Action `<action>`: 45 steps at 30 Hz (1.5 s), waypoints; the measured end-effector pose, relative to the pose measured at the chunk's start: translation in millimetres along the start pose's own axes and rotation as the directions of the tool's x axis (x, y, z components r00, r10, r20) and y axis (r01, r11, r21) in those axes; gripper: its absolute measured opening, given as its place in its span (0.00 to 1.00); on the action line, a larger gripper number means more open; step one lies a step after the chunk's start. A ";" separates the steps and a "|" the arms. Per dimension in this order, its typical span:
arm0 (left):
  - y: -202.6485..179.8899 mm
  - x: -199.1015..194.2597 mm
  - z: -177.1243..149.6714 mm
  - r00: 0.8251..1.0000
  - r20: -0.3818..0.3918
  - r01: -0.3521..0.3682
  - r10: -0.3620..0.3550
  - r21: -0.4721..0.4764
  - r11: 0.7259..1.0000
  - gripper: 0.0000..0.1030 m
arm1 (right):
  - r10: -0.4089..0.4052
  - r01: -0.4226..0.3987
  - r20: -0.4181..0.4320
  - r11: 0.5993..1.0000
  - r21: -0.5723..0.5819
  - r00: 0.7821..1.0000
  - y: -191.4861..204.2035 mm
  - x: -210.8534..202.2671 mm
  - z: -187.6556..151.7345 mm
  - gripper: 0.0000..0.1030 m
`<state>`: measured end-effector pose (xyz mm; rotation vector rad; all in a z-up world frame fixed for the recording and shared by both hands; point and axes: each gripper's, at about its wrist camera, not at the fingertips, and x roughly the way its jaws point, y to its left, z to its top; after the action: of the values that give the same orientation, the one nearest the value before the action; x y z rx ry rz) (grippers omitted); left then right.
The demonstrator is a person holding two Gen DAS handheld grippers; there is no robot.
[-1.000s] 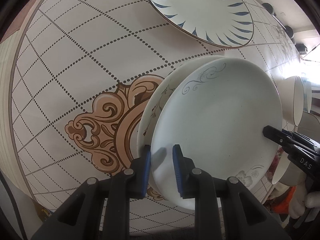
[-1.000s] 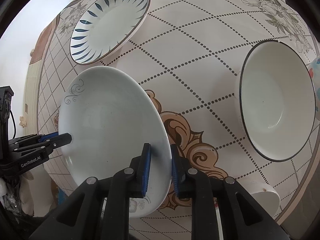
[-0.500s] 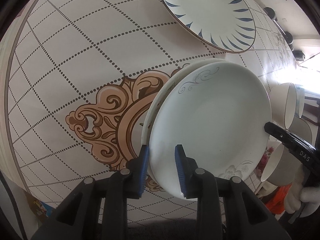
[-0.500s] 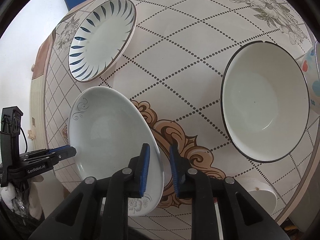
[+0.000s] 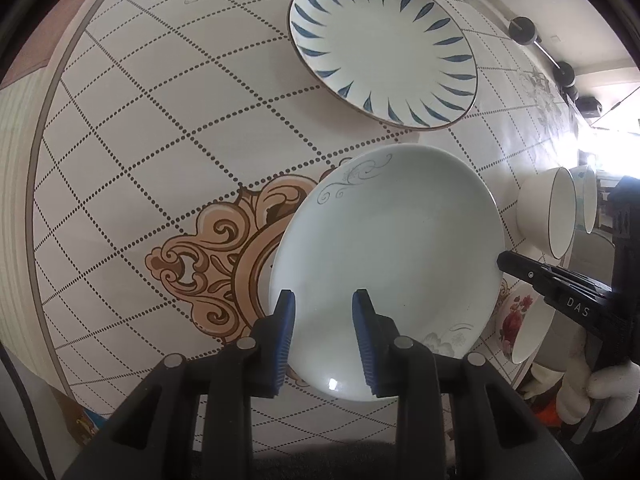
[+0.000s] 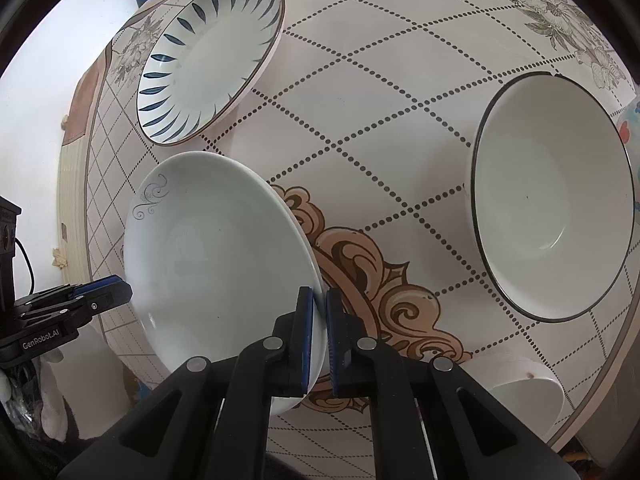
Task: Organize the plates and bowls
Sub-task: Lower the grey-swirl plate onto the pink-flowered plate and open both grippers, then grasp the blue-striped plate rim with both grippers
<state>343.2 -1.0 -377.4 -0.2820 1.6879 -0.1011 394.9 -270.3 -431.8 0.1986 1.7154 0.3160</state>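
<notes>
Two plates lie on the patterned table [image 6: 380, 92]: the blue-leaf plate [image 5: 384, 48] at the far side, and nearer me the pale scroll-edged plate [image 6: 208, 264]. My right claw [image 6: 318, 336] is clamped on that pale plate's rim, a blue pad on each face. My left claw [image 5: 323, 336] has just been opening; its pads [image 5: 285, 332] stand apart above the plate's near edge and press on nothing. A black-rimmed white bowl [image 6: 556, 208] sits well off to the right, with a rose-printed cup [image 5: 518, 324] near the table's edge.
</notes>
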 end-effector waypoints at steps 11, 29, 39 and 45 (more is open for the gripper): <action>-8.1 -51.4 65.1 0.986 0.167 -0.003 0.004 -0.006 1.000 0.29 | 0.085 -0.096 0.132 0.992 0.079 0.988 18.3 -48.4 40.3 0.73; 34.2 5.7 213.3 0.998 0.030 0.056 -0.054 -0.084 0.995 0.29 | 0.104 -0.132 0.155 0.975 0.181 0.982 37.3 -6.4 176.8 0.87; 9.9 24.5 221.7 0.998 0.005 0.060 -0.060 0.019 0.998 0.25 | 0.174 -0.195 0.115 0.961 0.197 0.978 27.6 20.6 189.1 0.66; 6.3 28.5 216.3 0.999 0.033 0.018 -0.020 0.059 0.998 0.18 | 0.176 -0.195 0.106 0.960 0.200 0.979 25.1 29.8 185.6 0.31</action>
<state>552.3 19.0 -436.3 -0.2540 1.6465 -0.1593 571.5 -219.3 -478.6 0.5242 1.6454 0.2595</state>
